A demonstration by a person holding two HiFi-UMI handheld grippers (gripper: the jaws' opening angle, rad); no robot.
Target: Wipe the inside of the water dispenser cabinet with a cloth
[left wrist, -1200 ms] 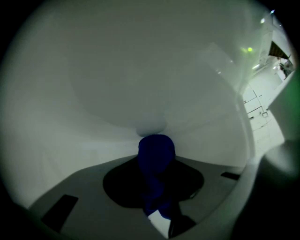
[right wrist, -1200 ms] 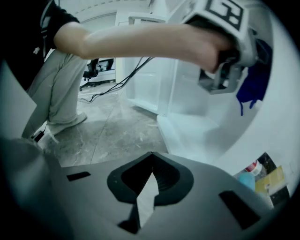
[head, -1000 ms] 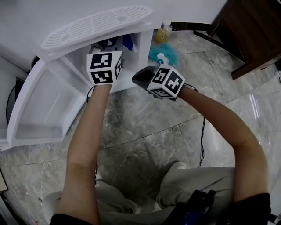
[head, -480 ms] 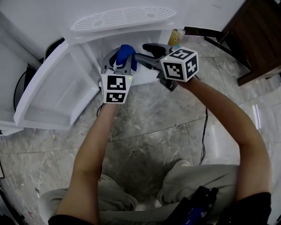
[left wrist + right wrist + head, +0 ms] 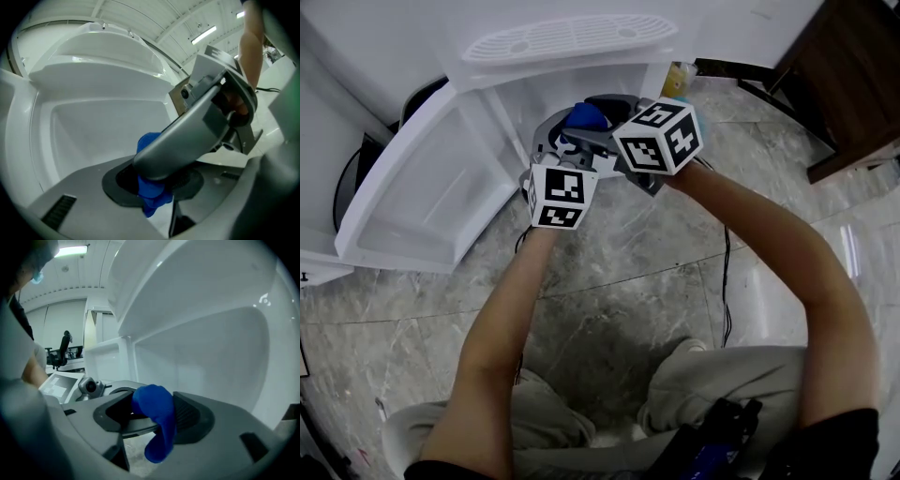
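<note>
**Figure. Cloth held at the mouth of the cabinet, head and gripper views.** A white plastic water dispenser cabinet (image 5: 521,101) stands on a grey marble-patterned floor (image 5: 609,281). Its white hinged door (image 5: 422,197) is swung open to the person's left. Both grippers meet in the doorway, with a small crumpled blue cloth (image 5: 586,116) bunched between them.

In the right gripper view, the right gripper (image 5: 153,425) has its jaws drawn in on the blue cloth (image 5: 154,406). Dark pads press it from either side, and a loose tail hangs below.

In the left gripper view, the left gripper (image 5: 152,185) is likewise closed around the same cloth (image 5: 151,199). One grey finger of the right tool lies slantwise across it, hiding part of the contact (so the left grip is the less certain of the two). The two tools are thus crossed over a single wad, touching or very nearly so.

**Progress.** The cloth sits just inside the opening and is carried in the air. It is not pressed against a wall, the floor of the compartment or the door liner. The inner surfaces visible in both gripper views are plain, glossy white. No streak, wet band or dirt marks off wiped areas from unwiped ones, so the share already cleaned cannot be read.

Judged from the posture, this is a re-grip or a pass between hands, not a wiping stroke. What appears to remain is to settle the cloth in one tool and carry it onto the cabinet's inner faces.
</note>
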